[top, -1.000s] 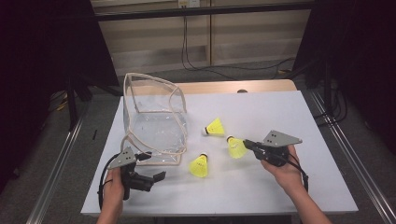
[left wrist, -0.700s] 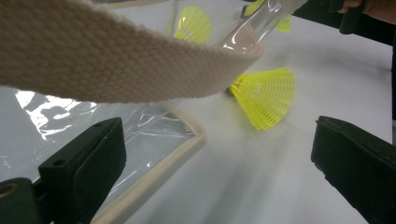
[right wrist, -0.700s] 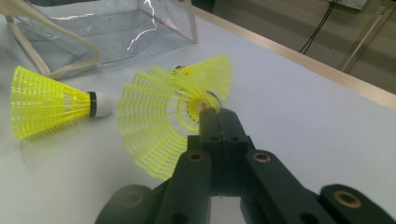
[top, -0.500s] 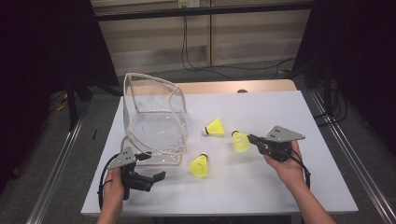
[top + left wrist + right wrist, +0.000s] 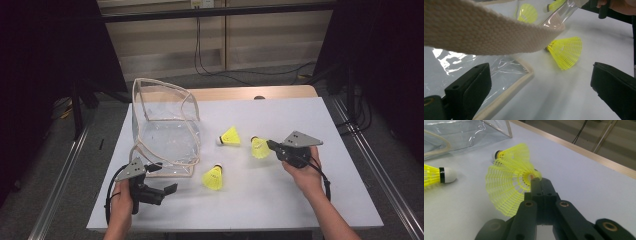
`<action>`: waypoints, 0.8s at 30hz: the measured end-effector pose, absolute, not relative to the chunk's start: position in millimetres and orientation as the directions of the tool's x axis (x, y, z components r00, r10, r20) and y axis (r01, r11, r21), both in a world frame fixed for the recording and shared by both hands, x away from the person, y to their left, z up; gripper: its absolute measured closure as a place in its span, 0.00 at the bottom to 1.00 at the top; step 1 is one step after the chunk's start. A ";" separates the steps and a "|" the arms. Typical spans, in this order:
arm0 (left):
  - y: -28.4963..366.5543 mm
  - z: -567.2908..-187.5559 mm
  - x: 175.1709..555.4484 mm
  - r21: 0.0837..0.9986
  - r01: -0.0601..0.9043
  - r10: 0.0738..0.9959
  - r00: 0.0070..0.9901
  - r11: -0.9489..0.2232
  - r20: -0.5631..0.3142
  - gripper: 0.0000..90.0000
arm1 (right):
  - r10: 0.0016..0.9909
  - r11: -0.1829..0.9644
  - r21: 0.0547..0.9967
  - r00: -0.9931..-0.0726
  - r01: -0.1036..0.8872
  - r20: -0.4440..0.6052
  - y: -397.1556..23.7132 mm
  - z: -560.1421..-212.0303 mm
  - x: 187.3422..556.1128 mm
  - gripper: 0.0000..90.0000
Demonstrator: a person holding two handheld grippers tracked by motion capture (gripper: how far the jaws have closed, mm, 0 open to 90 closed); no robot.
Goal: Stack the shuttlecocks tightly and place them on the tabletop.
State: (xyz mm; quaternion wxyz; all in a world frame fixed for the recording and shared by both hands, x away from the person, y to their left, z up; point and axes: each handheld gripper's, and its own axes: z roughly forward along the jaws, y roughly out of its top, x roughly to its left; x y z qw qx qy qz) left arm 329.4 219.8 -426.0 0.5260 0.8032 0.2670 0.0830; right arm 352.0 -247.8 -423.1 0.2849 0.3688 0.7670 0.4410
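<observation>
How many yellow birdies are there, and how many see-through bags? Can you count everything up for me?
Yellow plastic mesh shuttlecocks: 3 (one pinched in the right gripper at, one lying at, one lying at)
Clear plastic bag with beige fabric trim: 1
Hand-held black grippers: 2 (the other is the left gripper)
Total: 6

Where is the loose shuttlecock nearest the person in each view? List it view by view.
High view: shuttlecock centre-bottom, right of the clear bag.
Left gripper view: right of centre, beyond the bag's corner.
Right gripper view: left edge, below the bag.
Shared landmark: the clear bag.
</observation>
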 end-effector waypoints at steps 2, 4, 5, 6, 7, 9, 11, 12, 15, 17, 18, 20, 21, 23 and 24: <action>219.5 -426.1 329.4 0.889 0.341 0.516 0.844 -0.305 -0.147 0.04 | 0.817 0.340 0.885 -0.566 0.316 -0.112 -247.1 -423.9 354.0 1.00; 219.3 -426.2 329.4 0.890 0.341 0.516 0.844 -0.302 -0.148 0.04 | 0.814 0.352 0.882 -0.568 0.314 -0.122 -246.3 -424.3 355.9 1.00; 219.5 -426.1 329.4 0.889 0.342 0.516 0.844 -0.304 -0.148 0.04 | 0.812 0.355 0.882 -0.570 0.311 -0.125 -245.8 -424.5 356.8 1.00; 219.6 -426.0 329.4 0.889 0.342 0.516 0.844 -0.304 -0.148 0.04 | 0.809 0.362 0.880 -0.573 0.307 -0.132 -245.3 -424.7 357.8 1.00; 219.6 -426.0 329.4 0.889 0.341 0.516 0.844 -0.305 -0.147 0.04 | 0.807 0.366 0.878 -0.576 0.308 -0.134 -244.8 -424.8 358.5 1.00; 219.6 -426.1 329.4 0.889 0.342 0.516 0.844 -0.304 -0.148 0.04 | 0.806 0.374 0.875 -0.575 0.306 -0.143 -243.7 -425.3 360.2 1.00; 219.3 -426.3 329.4 0.889 0.343 0.516 0.844 -0.304 -0.149 0.04 | 0.808 0.373 0.875 -0.572 0.309 -0.143 -243.3 -426.4 362.2 1.00; 219.4 -426.3 329.5 0.889 0.341 0.516 0.844 -0.305 -0.146 0.04 | 0.810 0.373 0.874 -0.569 0.312 -0.143 -243.4 -427.0 363.2 1.00; 219.4 -426.4 329.7 0.889 0.342 0.516 0.844 -0.305 -0.148 0.04 | 0.807 0.375 0.873 -0.573 0.313 -0.142 -243.3 -429.5 366.0 1.00; 219.3 -426.5 329.7 0.889 0.343 0.516 0.844 -0.304 -0.148 0.04 | 0.807 0.378 0.871 -0.572 0.313 -0.145 -242.9 -431.4 367.4 1.00; 219.3 -426.5 329.7 0.889 0.342 0.516 0.844 -0.305 -0.148 0.04 | 0.807 0.378 0.871 -0.572 0.313 -0.144 -242.6 -432.2 368.0 1.00; 219.1 -426.6 329.7 0.889 0.343 0.515 0.844 -0.304 -0.149 0.04 | 0.807 0.380 0.869 -0.573 0.317 -0.143 -242.1 -433.2 368.8 1.00; 219.1 -426.6 329.7 0.888 0.344 0.517 0.843 -0.304 -0.149 0.04 | 0.808 0.382 0.869 -0.571 0.315 -0.149 -242.2 -433.9 369.7 1.00; 219.2 -426.5 329.7 0.889 0.343 0.516 0.844 -0.303 -0.149 0.04 | 0.807 0.386 0.867 -0.571 0.316 -0.151 -242.4 -434.9 370.8 1.00; 219.3 -426.4 329.6 0.889 0.343 0.516 0.844 -0.303 -0.149 0.04 | 0.807 0.388 0.865 -0.570 0.319 -0.151 -242.3 -435.7 371.1 1.00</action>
